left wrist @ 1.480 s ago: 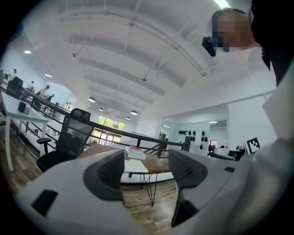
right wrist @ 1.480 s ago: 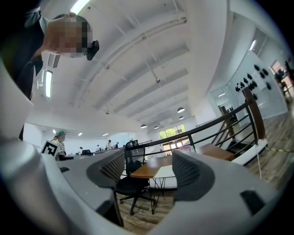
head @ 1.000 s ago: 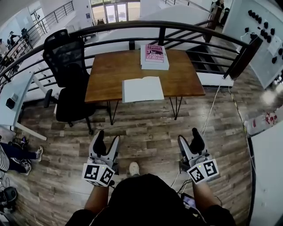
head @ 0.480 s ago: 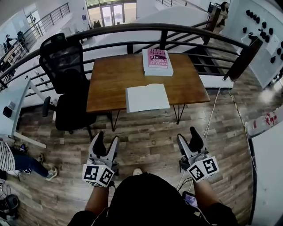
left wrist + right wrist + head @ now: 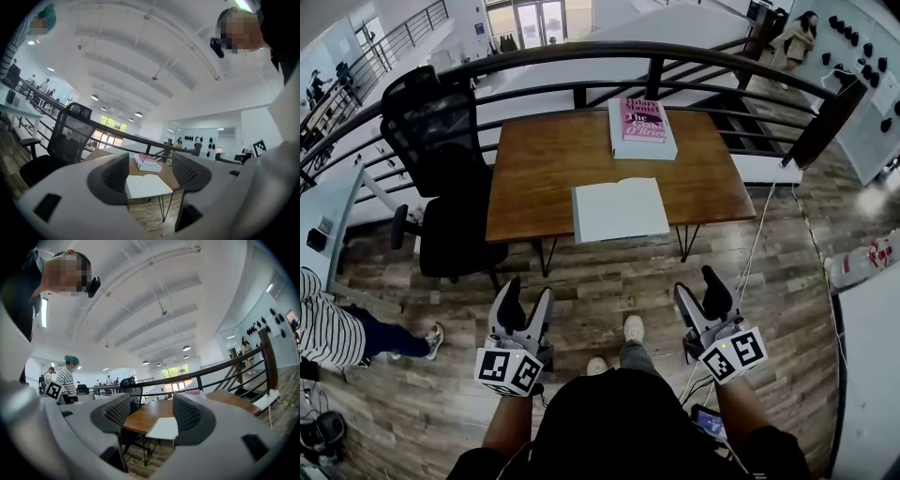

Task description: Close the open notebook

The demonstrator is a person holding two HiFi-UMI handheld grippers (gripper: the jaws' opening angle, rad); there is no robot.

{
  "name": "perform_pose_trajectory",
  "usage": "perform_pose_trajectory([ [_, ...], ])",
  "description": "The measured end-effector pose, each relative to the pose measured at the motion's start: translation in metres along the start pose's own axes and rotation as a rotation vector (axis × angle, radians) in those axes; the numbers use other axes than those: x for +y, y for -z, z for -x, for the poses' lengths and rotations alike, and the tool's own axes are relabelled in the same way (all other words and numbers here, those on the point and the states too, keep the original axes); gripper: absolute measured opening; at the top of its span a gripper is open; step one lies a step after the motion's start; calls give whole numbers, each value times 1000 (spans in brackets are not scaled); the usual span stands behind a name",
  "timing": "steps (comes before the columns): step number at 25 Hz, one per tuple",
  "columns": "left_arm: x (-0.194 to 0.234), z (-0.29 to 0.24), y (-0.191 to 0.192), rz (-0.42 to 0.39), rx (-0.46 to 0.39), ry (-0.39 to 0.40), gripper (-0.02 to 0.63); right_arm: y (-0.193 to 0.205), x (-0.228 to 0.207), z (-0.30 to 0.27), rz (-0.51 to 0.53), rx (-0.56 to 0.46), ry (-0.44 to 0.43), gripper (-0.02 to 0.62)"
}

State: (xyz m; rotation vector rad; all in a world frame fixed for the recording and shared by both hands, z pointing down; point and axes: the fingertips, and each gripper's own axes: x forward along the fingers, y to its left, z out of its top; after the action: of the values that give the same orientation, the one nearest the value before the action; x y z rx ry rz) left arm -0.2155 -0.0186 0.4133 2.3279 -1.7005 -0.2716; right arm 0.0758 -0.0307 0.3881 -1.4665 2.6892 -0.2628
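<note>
The left tool (image 5: 528, 292) is held level over the wooden floor (image 5: 609, 272), its jaws spread wide with nothing pinched; the right tool (image 5: 698, 286) is beside it at the same height, also level; its jaws have just been closing a little, yet they stand well apart and grip nothing.

The notebook (image 5: 621, 210) lies open, white pages up, well ahead of both tools, forward and right of the left tool and forward and left of the right one; it rests on the near edge of the desk (image 5: 534, 178) and reaches slightly past that edge. Each tool's own view shows it far off in the gap between the jaws, untouched.

Beyond the notebook, farther from the tools, a thick book (image 5: 642, 128) with a pink cover lies closed at the desk's far edge; a dark railing (image 5: 581, 56) curves behind it. A black chair (image 5: 441, 159) stands ahead and left of the left tool, beside the desk's left end. A person (image 5: 328, 333) in a striped top sits on the floor far out to the left tool's left.
</note>
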Motion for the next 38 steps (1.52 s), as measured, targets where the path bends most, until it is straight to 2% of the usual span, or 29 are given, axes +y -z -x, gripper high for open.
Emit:
perform_pose_trajectory([
  [11,11,-73,-17,-6,-35,-39,291,-23,-55,-72,0,-33,-61,265],
  [19,23,-121,-8,46,-20,-90,290,-24,-91,-128,14,-15,-127,264],
  [28,32,-157,22,81,29,-179,290,-7,-134,-174,-13,52,-187,262],
  [38,29,-172,72,151,126,-253,282,15,-169,-183,-72,100,-219,268],
])
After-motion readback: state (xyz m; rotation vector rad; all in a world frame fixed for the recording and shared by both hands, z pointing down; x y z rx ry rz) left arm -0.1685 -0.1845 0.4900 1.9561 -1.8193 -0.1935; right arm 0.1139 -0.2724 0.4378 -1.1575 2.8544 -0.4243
